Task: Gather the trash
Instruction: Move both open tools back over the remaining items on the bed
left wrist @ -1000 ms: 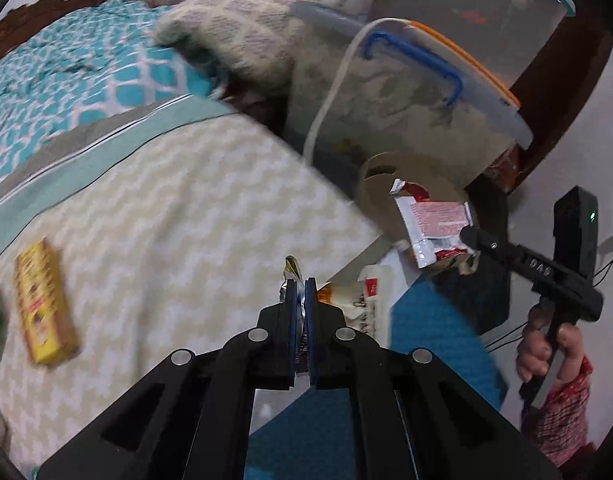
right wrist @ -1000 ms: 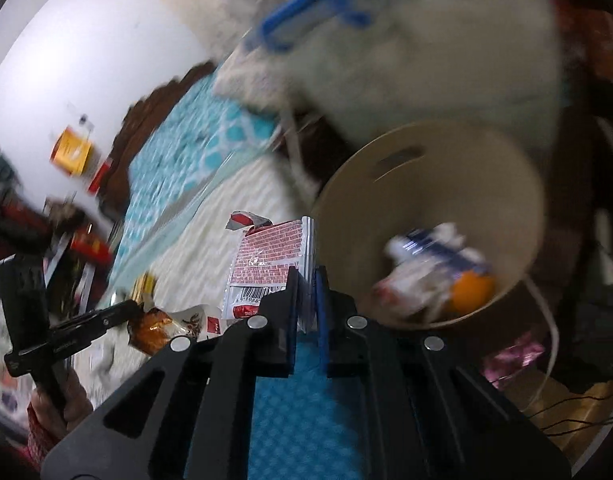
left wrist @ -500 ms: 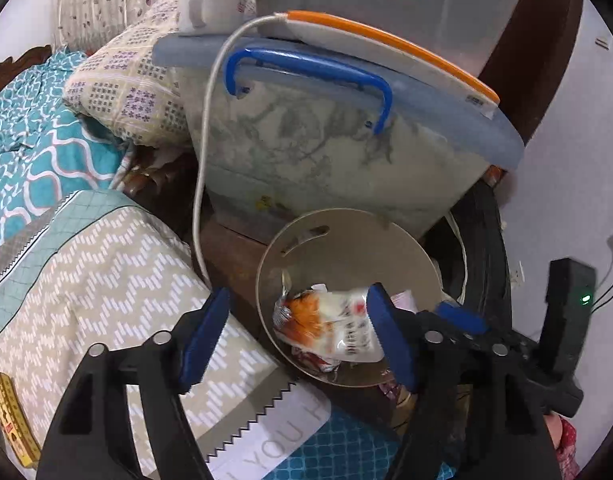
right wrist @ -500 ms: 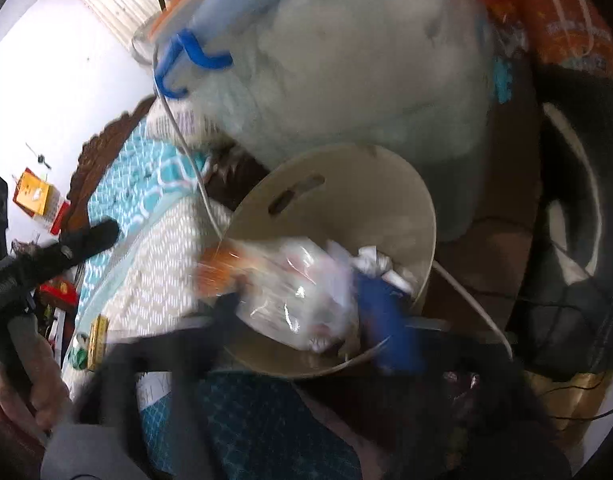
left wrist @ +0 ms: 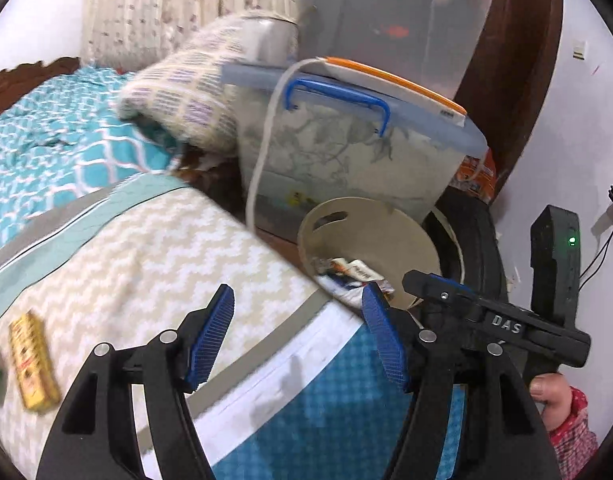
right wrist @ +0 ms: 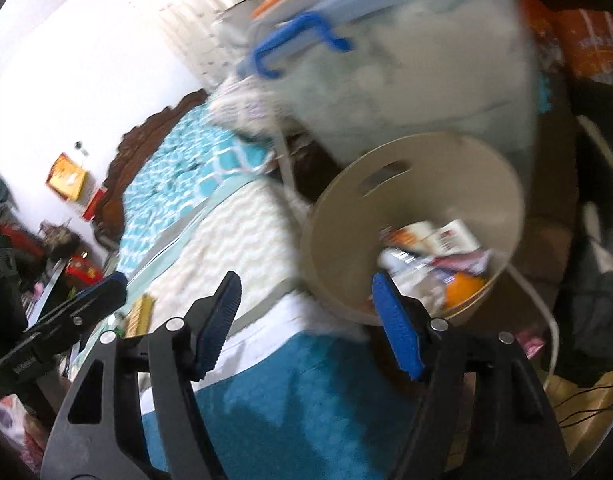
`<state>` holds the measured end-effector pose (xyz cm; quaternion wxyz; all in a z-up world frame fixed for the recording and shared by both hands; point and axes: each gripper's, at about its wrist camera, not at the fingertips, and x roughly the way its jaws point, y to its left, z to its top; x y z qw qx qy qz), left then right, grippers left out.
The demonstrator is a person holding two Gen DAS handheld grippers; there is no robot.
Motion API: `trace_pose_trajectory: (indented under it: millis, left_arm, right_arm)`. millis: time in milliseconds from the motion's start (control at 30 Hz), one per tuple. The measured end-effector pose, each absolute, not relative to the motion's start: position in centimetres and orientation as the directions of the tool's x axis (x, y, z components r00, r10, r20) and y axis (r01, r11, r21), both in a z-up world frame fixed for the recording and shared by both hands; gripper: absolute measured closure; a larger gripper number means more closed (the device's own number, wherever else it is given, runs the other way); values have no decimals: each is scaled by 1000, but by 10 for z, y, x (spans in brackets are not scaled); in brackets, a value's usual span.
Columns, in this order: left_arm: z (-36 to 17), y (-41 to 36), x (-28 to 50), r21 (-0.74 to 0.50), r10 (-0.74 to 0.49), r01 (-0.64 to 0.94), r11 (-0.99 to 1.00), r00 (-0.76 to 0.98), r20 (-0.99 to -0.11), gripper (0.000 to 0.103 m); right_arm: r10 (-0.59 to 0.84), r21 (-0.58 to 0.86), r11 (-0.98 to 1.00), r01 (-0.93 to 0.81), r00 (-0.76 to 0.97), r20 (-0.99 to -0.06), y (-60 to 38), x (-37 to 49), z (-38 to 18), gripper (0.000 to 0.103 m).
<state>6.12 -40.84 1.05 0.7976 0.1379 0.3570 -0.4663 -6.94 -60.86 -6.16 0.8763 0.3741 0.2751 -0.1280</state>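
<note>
Both grippers — left (left wrist: 298, 336), right (right wrist: 306, 322) — hang empty at the bed edge (left wrist: 306, 320), fingers apart, closing, beside the bin (right wrist: 330, 216).

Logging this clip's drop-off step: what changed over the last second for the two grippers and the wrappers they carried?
Both let go. The left gripper and right gripper, each shut on a wrapper a second ago, now hold nothing; their jaws are closing slightly. The wrappers lie in the beige bin. Both grippers have pulled back over the bed. Unchanged: the yellow packet on the blanket, the storage box.
</note>
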Motion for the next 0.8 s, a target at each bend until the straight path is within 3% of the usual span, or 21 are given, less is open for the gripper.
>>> trace_pose_trajectory:
  millis: [800]
  left_arm:
    - [32,-207,52,-42,-523,639,768,589,-616,39]
  right_arm:
    - [77,468,856,221,840,-538,-417,-46,6,34]
